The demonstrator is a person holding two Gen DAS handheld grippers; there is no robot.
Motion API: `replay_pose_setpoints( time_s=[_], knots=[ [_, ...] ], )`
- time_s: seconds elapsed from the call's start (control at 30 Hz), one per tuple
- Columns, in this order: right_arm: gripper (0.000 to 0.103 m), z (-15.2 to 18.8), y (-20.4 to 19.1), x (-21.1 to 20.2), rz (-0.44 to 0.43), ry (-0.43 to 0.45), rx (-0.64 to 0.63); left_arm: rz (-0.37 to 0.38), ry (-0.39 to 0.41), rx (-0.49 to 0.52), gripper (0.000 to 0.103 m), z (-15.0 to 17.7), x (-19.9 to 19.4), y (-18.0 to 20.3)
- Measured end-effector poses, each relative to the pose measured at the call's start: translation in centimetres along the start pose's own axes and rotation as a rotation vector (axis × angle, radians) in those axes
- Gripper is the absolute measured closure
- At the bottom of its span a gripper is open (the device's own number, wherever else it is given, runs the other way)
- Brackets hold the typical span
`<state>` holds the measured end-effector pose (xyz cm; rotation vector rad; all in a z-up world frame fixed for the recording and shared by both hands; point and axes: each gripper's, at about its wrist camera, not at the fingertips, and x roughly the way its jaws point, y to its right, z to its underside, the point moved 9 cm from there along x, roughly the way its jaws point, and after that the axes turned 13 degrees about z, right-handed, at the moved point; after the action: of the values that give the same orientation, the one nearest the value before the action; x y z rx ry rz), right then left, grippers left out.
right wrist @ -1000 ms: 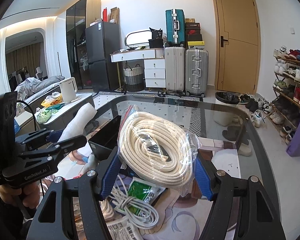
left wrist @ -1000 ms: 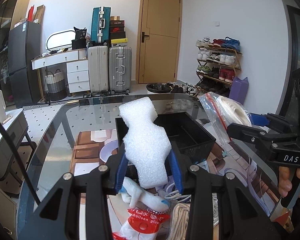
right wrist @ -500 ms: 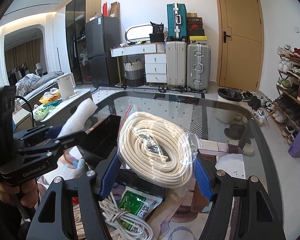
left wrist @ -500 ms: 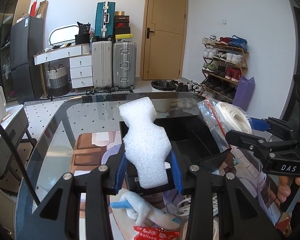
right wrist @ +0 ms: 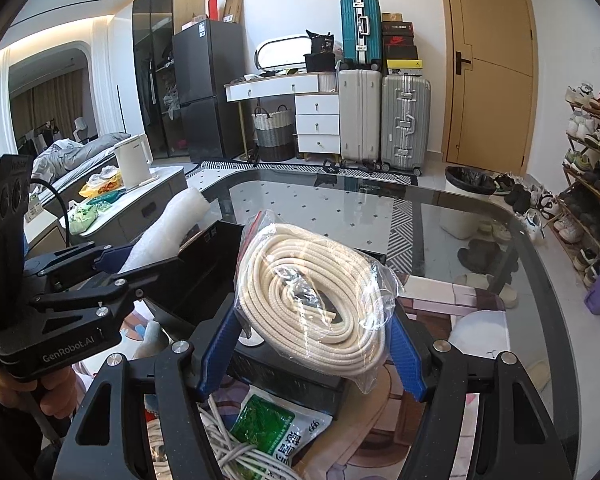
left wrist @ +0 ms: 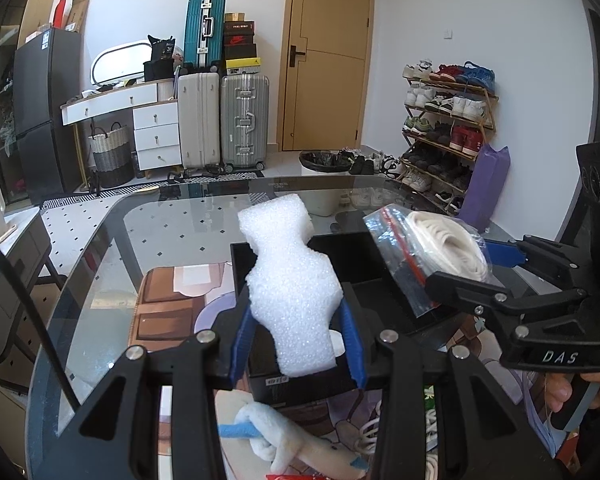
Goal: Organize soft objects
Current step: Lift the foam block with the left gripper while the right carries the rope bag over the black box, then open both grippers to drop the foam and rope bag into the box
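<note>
My left gripper is shut on a white foam block, held upright above the near left part of a black open box. Beside it, my right gripper is shut on a clear bag of coiled cream rope, which hangs over the box's near right side. In the left wrist view the rope bag and the right gripper's body show at the right. In the right wrist view the foam block and the left gripper show at the left.
The box stands on a glass table over a patterned mat. Near the front edge lie a white soft toy, a green packet and a bundle of white cord. Suitcases, drawers and a shoe rack stand beyond the table.
Both grippers have moved forward over the black box with their loads. The box now sits nearer and lower in both views. Neither grip has changed.
</note>
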<state>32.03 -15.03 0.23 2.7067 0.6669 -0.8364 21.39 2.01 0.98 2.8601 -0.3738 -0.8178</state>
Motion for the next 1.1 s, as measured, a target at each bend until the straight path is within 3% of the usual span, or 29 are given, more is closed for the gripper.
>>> replay_pose_setpoints(
  time_s=[0.37, 0.47, 0.53, 0.7, 0.8, 0.9, 1.0, 1.1],
  knots=[
    [0.034, 0.2, -0.5, 2.1, 0.005, -0.028, -0.011, 0.007, -0.028, 0.009, 0.065, -0.1, 1.6, 0.0],
    [0.027, 0.4, -0.7, 2.3, -0.002, -0.027, -0.025, 0.006, -0.039, 0.01, 0.065, 0.0, 2.0, 0.0],
    [0.017, 0.4, -0.8, 2.2, 0.008, -0.015, -0.035, 0.005, -0.041, 0.009, 0.065, -0.1, 2.2, 0.0],
    [0.013, 0.5, -0.3, 1.6, 0.034, 0.0, -0.033, 0.005, -0.051, 0.008, 0.063, 0.0, 2.3, 0.0],
    [0.007, 0.9, 0.2, 1.0, 0.038, 0.007, -0.023, 0.004, -0.052, 0.014, 0.04, 0.2, 2.0, 0.2],
    [0.005, 1.3, 0.7, 0.3, 0.044, 0.01, -0.014, 0.012, -0.04, 0.01, 0.036, 0.1, 1.4, 0.3],
    [0.002, 1.7, 1.2, -0.7, 0.034, 0.007, 0.012, -0.014, -0.01, 0.001, 0.012, 0.0, 0.3, 0.2],
    [0.001, 2.3, 1.4, -1.5, -0.005, -0.01, 0.039, -0.02, 0.028, -0.011, 0.004, -0.1, -1.0, 0.1]
  ],
)
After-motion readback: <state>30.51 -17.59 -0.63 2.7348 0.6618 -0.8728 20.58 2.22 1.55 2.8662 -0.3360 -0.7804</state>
